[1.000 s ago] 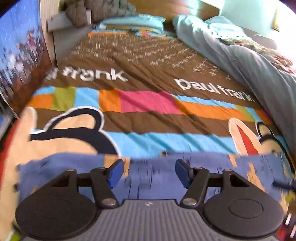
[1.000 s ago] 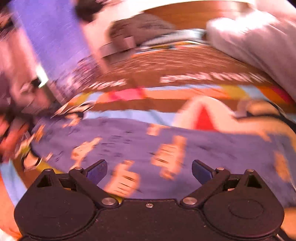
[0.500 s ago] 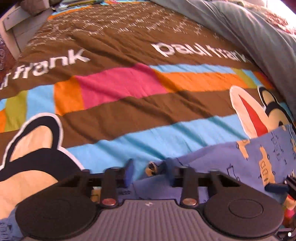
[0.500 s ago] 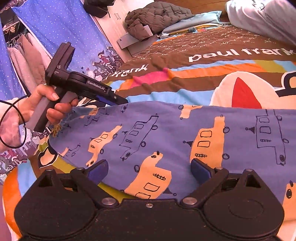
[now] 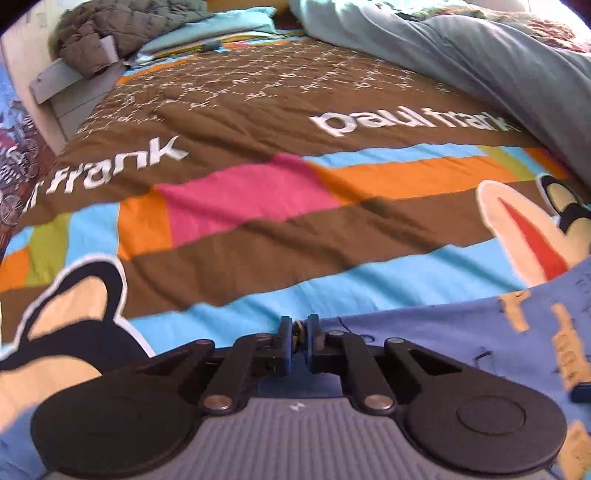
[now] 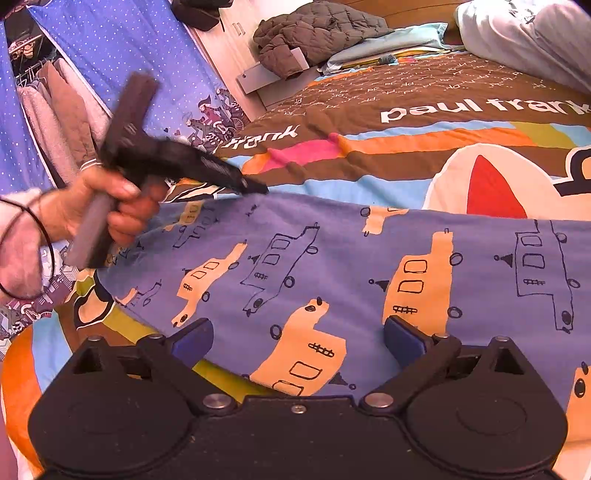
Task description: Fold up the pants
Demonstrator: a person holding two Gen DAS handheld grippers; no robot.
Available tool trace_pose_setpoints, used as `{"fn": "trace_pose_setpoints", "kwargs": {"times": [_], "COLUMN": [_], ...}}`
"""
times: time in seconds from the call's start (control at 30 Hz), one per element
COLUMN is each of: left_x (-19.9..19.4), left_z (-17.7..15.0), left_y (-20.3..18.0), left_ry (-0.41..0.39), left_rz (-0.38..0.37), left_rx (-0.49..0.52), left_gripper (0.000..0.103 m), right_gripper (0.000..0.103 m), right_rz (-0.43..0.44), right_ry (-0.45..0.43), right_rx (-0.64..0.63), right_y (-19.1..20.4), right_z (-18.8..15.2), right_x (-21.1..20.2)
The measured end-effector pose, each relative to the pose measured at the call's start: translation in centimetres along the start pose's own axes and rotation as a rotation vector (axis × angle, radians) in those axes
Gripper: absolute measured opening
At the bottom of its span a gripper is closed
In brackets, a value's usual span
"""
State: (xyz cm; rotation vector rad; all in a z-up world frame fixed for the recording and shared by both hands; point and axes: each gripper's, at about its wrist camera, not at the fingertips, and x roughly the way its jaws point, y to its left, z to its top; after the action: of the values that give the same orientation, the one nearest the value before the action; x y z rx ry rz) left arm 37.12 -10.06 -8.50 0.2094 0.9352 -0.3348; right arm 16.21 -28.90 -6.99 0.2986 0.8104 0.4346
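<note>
Blue pants (image 6: pixel 332 251) with orange and outlined bus prints lie spread across the bed. In the left wrist view the pants (image 5: pixel 443 350) reach in from the right. My left gripper (image 5: pixel 297 330) is at their far edge, its jaws closing to a narrow gap with a fold of the fabric pinched between the pads. The right wrist view shows that left gripper (image 6: pixel 255 188), held by a hand (image 6: pixel 92 210), with its tip on the upper left edge of the pants. My right gripper (image 6: pixel 299 334) hovers open over the near edge with nothing between its fingers.
A striped brown, pink, orange and blue bedspread (image 5: pixel 258 192) covers the bed. A grey duvet (image 5: pixel 498 74) is bunched along the right side. A quilted jacket (image 6: pixel 314 33) and a pillow (image 6: pixel 388 44) lie at the head. A blue dotted curtain (image 6: pixel 129 55) hangs on the left.
My left gripper came down onto the pants' far edge and its jaws went from wide apart to nearly shut on the fabric. The right gripper dipped slightly, then held still, staying open.
</note>
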Motion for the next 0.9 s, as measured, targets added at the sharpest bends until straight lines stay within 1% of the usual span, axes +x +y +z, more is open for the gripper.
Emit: {"fn": "trace_pose_setpoints", "kwargs": {"times": [0.03, 0.07, 0.1, 0.13, 0.17, 0.2, 0.23, 0.27, 0.3, 0.33, 0.37, 0.4, 0.43, 0.47, 0.53, 0.6, 0.67, 0.7, 0.73, 0.77, 0.83, 0.87, 0.9], "left_x": [-0.1, -0.1, -0.3, -0.6, -1.1, -1.8, -2.7, -3.7, -5.0, -6.1, -6.8, -7.3, -7.4, -7.3, -6.6, -5.6, -4.4, -3.5, -2.6, -1.6, 0.3, 1.0, 1.3], "left_z": [-0.3, -0.3, -0.2, -0.2, 0.1, 0.3, 0.4, 0.4, 0.3, 0.1, 0.0, 0.1, 0.3, 0.6, 1.6, 2.6, 3.5, 3.9, 4.1, 4.2, 3.6, 3.1, 2.8], "left_y": [0.0, 0.0, -0.1, -0.1, -0.5, -1.1, -1.7, -2.7, -4.1, -5.6, -7.1, -8.9, -10.8, -12.6, -16.5, -20.5, -24.2, -25.9, -27.3, -28.6, -31.1, -31.7, -32.3], "left_ry": [-0.024, -0.033, -0.032, -0.027, -0.018, -0.021, -0.035, -0.06, -0.105, -0.153, -0.185, -0.202, -0.203, -0.195, -0.166, -0.154, -0.154, -0.142, -0.121, -0.096, -0.041, -0.025, -0.037], "left_rz": [0.014, 0.03, 0.046, 0.061, 0.076, 0.08, 0.07, 0.053, 0.041, 0.035, 0.025, -0.007, -0.059, -0.114, -0.202, -0.248, -0.259, -0.255, -0.252, -0.251, -0.22, -0.196, -0.172], "left_rx": [-0.024, -0.06, -0.098, -0.121, -0.133, -0.128, -0.107, -0.074, -0.034, -0.001, 0.027, 0.058, 0.077, 0.08, 0.078, 0.099, 0.145, 0.172, 0.196, 0.223, 0.288, 0.323, 0.344], "left_gripper": [0.01, 0.014, 0.016, 0.022, 0.025, 0.026, 0.036, 0.063, 0.075, 0.083, 0.084, 0.084, 0.084, 0.084, 0.084, 0.084, 0.084, 0.084, 0.084, 0.083, 0.082, 0.083, 0.084], "right_gripper": [0.099, 0.099, 0.099, 0.099, 0.099, 0.099, 0.099, 0.099, 0.099, 0.099, 0.099, 0.098, 0.096, 0.093, 0.088, 0.081, 0.08, 0.079, 0.078, 0.075, 0.066, 0.054, 0.044], "right_rz": [0.001, 0.002, 0.002, -0.003, -0.015, -0.031, -0.04, -0.05, -0.073, -0.1, -0.133, -0.164, -0.182, -0.187, -0.194, -0.235, -0.263, -0.269, -0.283, -0.295, -0.301, -0.293, -0.291], "right_ry": [-0.001, -0.005, -0.015, -0.031, -0.054, -0.082, -0.108, -0.132, -0.169, -0.207, -0.248, -0.299, -0.363, -0.425, -0.501, -0.541, -0.58, -0.581, -0.562, -0.551, -0.531, -0.509, -0.483], "right_rx": [0.002, 0.004, 0.011, 0.023, 0.045, 0.079, 0.12, 0.163, 0.227, 0.287, 0.351, 0.425, 0.508, 0.602, 0.762, 0.868, 0.944, 0.955, 0.949, 0.943, 0.965, 0.988, 1.011], "right_y": [0.0, -0.1, -0.2, -0.3, -0.6, -1.1, -1.8, -2.6, -3.8, -4.8, -6.0, -7.2, -8.5, -9.7, -11.9, -13.1, -14.1, -14.7, -15.1, -15.4, -16.2, -16.6, -17.0], "right_z": [0.0, 0.0, 0.0, 0.0, 0.0, 0.0, -0.1, -0.3, -0.7, -1.3, -2.0, -2.9, -4.0, -5.2, -7.3, -9.0, -9.8, -9.8, -9.6, -9.4, -9.4, -9.5, -9.6], "right_x": [0.0, -0.1, -0.4, -0.8, -1.4, -2.4, -3.5, -4.6, -6.3, -7.9, -9.6, -11.4, -13.2, -14.9, -17.2, -18.7, -19.8, -20.1, -20.2, -20.1, -19.8, -19.4, -19.0]}}
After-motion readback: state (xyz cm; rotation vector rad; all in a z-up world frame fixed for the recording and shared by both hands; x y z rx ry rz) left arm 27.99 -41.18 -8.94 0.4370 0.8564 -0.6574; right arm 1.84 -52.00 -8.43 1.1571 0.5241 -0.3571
